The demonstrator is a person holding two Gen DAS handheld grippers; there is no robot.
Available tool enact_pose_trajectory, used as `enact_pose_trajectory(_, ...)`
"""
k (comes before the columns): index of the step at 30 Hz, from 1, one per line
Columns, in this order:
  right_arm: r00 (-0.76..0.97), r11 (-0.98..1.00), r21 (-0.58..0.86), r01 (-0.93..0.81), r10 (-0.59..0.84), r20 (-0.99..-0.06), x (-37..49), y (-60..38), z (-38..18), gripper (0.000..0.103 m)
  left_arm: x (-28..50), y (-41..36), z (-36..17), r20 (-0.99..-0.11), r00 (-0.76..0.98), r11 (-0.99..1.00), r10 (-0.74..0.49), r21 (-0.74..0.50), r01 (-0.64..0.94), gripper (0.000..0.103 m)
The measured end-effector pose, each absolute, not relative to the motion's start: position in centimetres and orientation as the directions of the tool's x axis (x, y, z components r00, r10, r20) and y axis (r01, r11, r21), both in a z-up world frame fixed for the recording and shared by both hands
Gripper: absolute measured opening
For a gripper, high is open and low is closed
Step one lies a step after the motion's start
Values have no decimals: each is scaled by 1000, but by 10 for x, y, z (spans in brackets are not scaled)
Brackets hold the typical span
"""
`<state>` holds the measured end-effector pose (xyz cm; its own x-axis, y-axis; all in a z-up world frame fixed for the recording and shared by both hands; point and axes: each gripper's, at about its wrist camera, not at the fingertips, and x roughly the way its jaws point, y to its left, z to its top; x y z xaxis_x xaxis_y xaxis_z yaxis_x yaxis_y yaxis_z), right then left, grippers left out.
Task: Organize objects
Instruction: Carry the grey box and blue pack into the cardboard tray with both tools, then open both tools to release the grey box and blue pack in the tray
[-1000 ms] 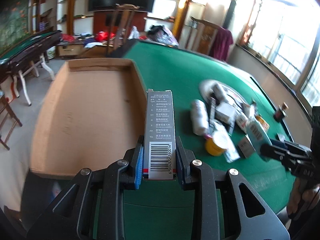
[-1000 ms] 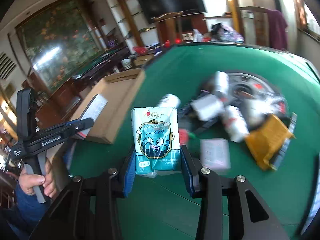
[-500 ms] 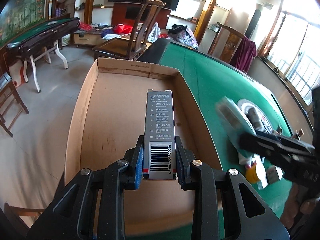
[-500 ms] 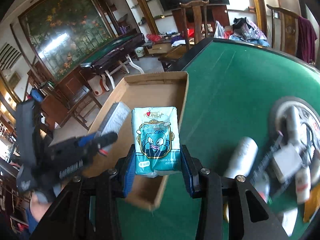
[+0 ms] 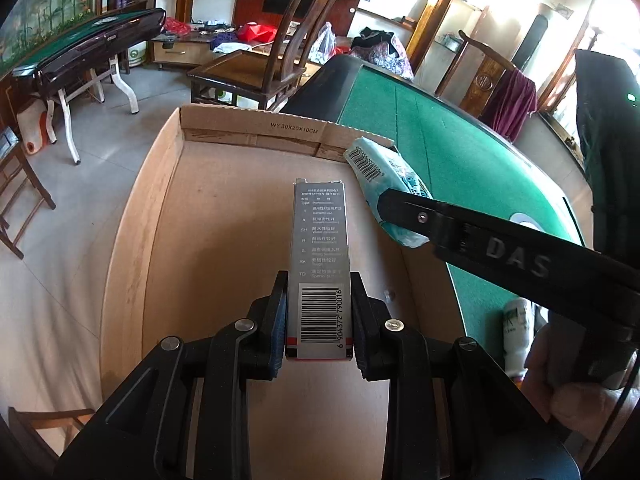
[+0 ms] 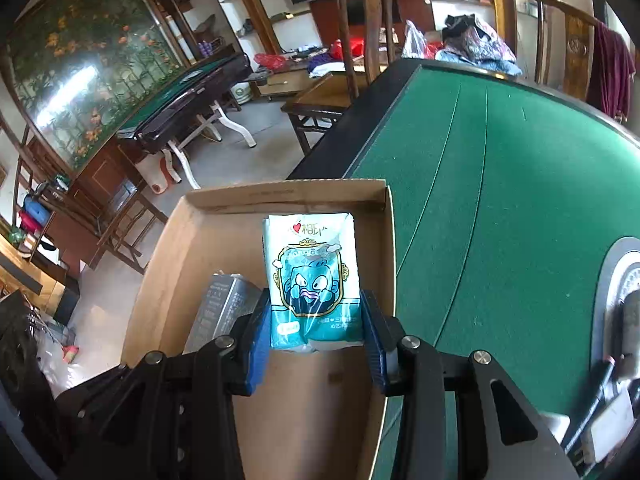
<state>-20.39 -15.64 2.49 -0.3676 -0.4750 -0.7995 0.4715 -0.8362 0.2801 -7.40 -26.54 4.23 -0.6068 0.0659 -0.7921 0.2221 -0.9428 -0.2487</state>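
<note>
My left gripper point(image 5: 319, 320) is shut on a slim grey carton with a barcode point(image 5: 321, 264) and holds it over the open cardboard box point(image 5: 160, 240). My right gripper point(image 6: 315, 332) is shut on a light-blue tissue pack with a cartoon face point(image 6: 310, 276) and holds it over the same box point(image 6: 176, 248), near its right wall. The tissue pack point(image 5: 384, 184) and the right gripper's arm show at the right of the left wrist view. The grey carton point(image 6: 224, 308) shows to the left of the tissue pack in the right wrist view.
The box sits at the edge of a green felt table point(image 5: 440, 136), also in the right wrist view point(image 6: 500, 184). A white bottle point(image 5: 516, 332) lies on the table. Wooden chairs point(image 5: 276, 60), a second green table point(image 5: 80, 44) and tiled floor lie beyond the box.
Both grippers have moved left from the pile on the table to above the cardboard box, each still holding its item. The right gripper now sits close beside the left one.
</note>
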Motion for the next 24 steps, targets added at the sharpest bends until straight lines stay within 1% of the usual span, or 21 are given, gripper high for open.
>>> enact_pose_trajectory(6, -341, -844, 294, 449, -465, -817, -222, -160, 10, 41, -84, -269, 37, -806, -587, -939, 72, -254, 234, 27)
enact_pose_trajectory(9, -344, -850, 286, 442, -455, -821, -221, -162, 7, 42, -85, -270, 36, -813, -580, -939, 55, -239, 246, 27)
enact_pose_trajectory(12, -339, -855, 286, 433, -449, -827, -224, -161, 5, 46, -88, -268, 34, -823, -566, -944, 36, -214, 250, 27)
enact_pose_trajectory(16, -351, -864, 279, 419, -437, -828, -224, -158, 3, 51, -91, -265, 37, -826, -563, -947, 39, -210, 243, 27)
enact_pose_trajectory(19, -354, -864, 283, 416, -440, -825, -223, -156, 6, 51, -92, -262, 41, -816, -578, -958, -2, -164, 234, 27)
enact_pose_trajectory(24, -416, -865, 243, 439, -436, -798, -208, -152, 24, 51, -97, -266, 35, -825, -564, -954, 12, -179, 242, 27)
